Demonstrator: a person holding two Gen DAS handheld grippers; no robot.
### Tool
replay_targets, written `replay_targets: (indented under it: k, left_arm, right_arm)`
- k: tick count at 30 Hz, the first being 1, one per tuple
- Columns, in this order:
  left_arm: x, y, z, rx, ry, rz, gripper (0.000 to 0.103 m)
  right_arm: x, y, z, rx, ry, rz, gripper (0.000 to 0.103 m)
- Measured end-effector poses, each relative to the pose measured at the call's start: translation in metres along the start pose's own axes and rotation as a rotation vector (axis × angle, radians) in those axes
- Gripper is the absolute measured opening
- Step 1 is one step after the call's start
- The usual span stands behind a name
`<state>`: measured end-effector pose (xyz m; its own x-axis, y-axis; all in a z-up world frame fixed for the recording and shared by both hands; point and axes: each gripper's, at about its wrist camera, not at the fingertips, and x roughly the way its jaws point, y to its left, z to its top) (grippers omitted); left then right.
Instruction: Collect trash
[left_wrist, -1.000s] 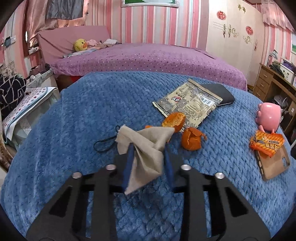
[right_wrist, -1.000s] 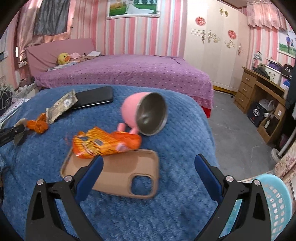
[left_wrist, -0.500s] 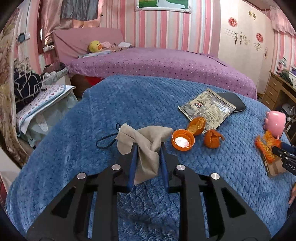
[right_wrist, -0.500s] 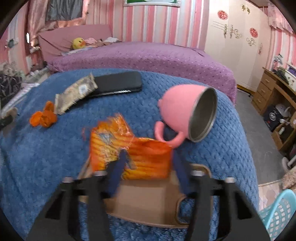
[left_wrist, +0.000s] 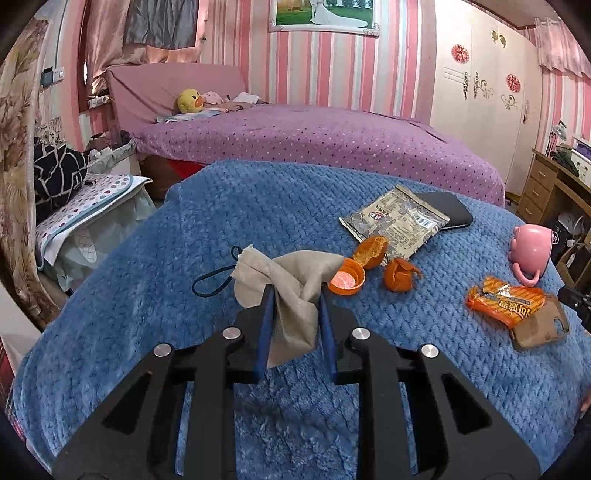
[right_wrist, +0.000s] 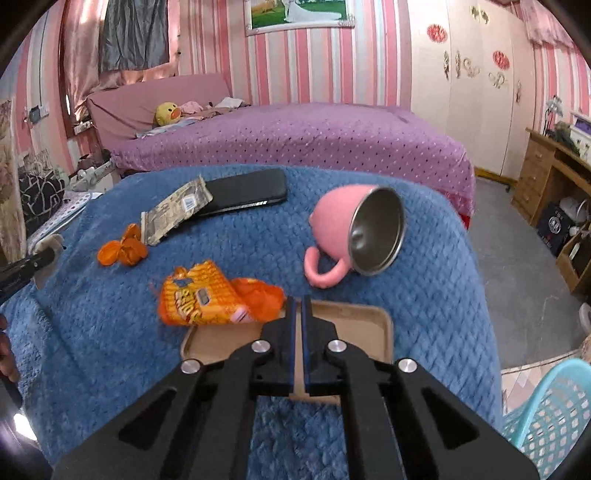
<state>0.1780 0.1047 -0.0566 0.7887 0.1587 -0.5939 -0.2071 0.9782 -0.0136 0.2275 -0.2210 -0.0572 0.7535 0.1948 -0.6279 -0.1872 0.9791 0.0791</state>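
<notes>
Trash lies scattered over the blue blanket (left_wrist: 184, 240) in our left wrist view: from the orange bottle cap (left_wrist: 346, 280), the orange peel (left_wrist: 398, 279) sits just right, the printed wrapper (left_wrist: 395, 218) beyond, the orange snack packet (left_wrist: 506, 302) far right, while our left tool (left_wrist: 295, 295) pinches the beige cloth pouch (left_wrist: 291, 280) beside the cap. In our right wrist view, the right tool (right_wrist: 298, 300) has just been closing and now stands pressed together at the packet's (right_wrist: 207, 295) right end over the tan phone case (right_wrist: 221, 338); whether it grips foil we cannot tell; the pink mug (right_wrist: 340, 225) lies tipped beyond.
</notes>
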Motion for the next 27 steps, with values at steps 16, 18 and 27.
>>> replay_targets:
  k: [16, 18, 27]
  left_arm:
    - [0.009, 0.003, 0.001, 0.02, 0.011, 0.02, 0.022]
    - [0.01, 0.003, 0.001, 0.026, 0.013, 0.023, 0.022]
    - [0.001, -0.002, 0.0, 0.03, -0.006, 0.027, 0.022]
  right_arm:
    - [0.058, 0.042, 0.002, -0.014, 0.118, 0.018, 0.071]
    - [0.059, 0.047, 0.001, -0.033, 0.12, 0.032, 0.062]
    - [0.038, 0.046, -0.007, -0.086, 0.08, 0.048, 0.009]
